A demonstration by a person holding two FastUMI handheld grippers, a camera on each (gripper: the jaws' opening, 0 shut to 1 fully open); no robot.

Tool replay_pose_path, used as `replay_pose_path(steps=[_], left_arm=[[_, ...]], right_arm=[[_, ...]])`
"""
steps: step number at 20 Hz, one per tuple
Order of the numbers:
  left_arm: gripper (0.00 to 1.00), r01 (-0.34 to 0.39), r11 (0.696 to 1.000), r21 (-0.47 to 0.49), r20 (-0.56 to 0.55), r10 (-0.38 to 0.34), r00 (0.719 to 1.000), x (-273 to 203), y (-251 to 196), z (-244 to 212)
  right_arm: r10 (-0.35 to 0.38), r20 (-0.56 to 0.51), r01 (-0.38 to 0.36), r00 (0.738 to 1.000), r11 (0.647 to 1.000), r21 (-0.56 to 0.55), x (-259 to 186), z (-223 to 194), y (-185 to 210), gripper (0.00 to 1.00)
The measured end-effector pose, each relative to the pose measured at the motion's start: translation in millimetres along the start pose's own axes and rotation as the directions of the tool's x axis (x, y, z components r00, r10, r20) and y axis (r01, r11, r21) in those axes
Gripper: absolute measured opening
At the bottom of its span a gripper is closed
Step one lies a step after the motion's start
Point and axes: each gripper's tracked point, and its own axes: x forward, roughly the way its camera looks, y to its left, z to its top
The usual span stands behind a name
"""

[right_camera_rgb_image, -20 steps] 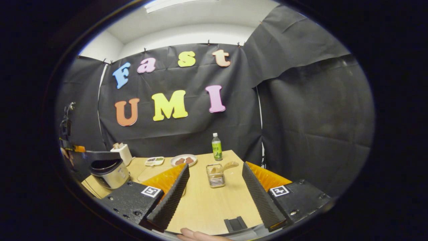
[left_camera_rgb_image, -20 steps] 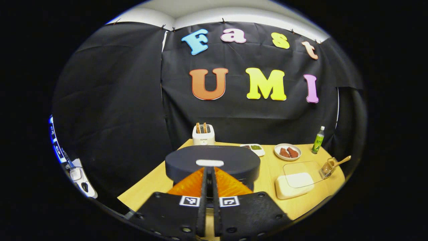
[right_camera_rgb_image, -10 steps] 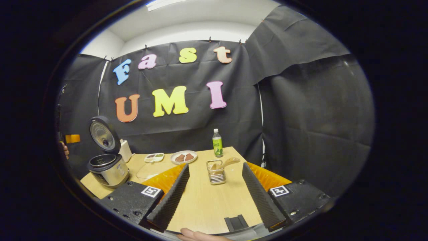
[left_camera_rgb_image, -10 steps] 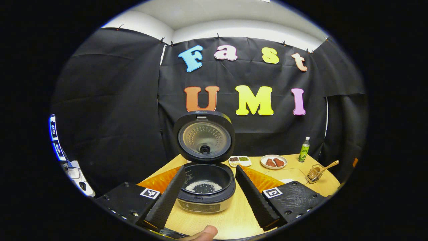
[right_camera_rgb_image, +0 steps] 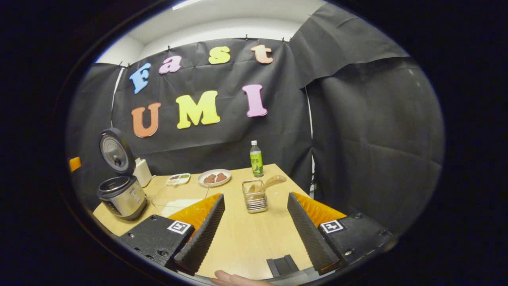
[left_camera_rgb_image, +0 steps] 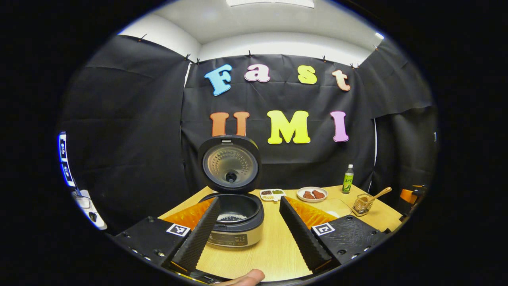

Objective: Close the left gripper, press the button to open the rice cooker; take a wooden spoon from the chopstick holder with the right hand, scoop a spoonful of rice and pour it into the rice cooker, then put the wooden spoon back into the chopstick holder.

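Your rice cooker [left_camera_rgb_image: 234, 216] stood open; both tongs gaped empty. You needed the right tongs [right_camera_rgb_image: 254, 216] square on the wooden spoon [right_camera_rgb_image: 270, 183] handle.

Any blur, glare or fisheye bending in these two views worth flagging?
Left gripper view: sharp; a ceiling light glares at the top, and the open rice cooker lid's inner plate catches soft reflections. Right gripper view: sharp too; the booth's wall and the table edge bow outward toward the rim.
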Motion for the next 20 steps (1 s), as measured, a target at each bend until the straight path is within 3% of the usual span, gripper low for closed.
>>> replay_pose_path(steps=[3, 4, 14, 17, 18, 20], left_arm=[[1.0, 0.009, 1.0, -0.013, 0.011, -0.009, 1.0, -4.8, -3.8, -7.4], [0.96, 0.006, 1.0, -0.012, 0.017, -0.006, 1.0, -6.8, -2.8, -9.0], [0.96, 0.024, 1.0, 0.019, 0.01, -0.024, 1.0, -8.4, -16.4, -38.7], [0.96, 0.034, 0.999, 0.015, -0.011, -0.034, 0.999, -5.9, -22.5, -53.1], [0.96, 0.039, 0.999, 0.008, -0.015, -0.039, 0.999, -4.2, -24.8, -57.7], [0.96, 0.05, 0.999, -0.019, -0.029, -0.051, 0.998, -1.9, -28.4, -67.9]], right_arm=[[-0.014, 0.004, 0.014, 1.0, 1.0, 0.019, 24.9, -1.8, -6.0, 1.0], [-0.013, -0.001, 0.013, 1.0, 0.999, 0.03, 35.3, -5.9, -7.1, 1.0], [-0.044, -0.066, 0.051, 0.997, 0.993, 0.111, 152.2, -43.2, -34.3, 1.0], [-0.029, 0.014, 0.027, 0.999, 0.992, 0.125, 171.0, -30.6, -36.6, 0.9], [-0.017, 0.057, 0.01, 0.998, 0.991, 0.131, 175.9, -22.9, -34.8, 0.95], [-0.027, 0.057, 0.02, 0.998, 0.992, 0.121, 193.2, -30.6, -39.8, 0.84]])
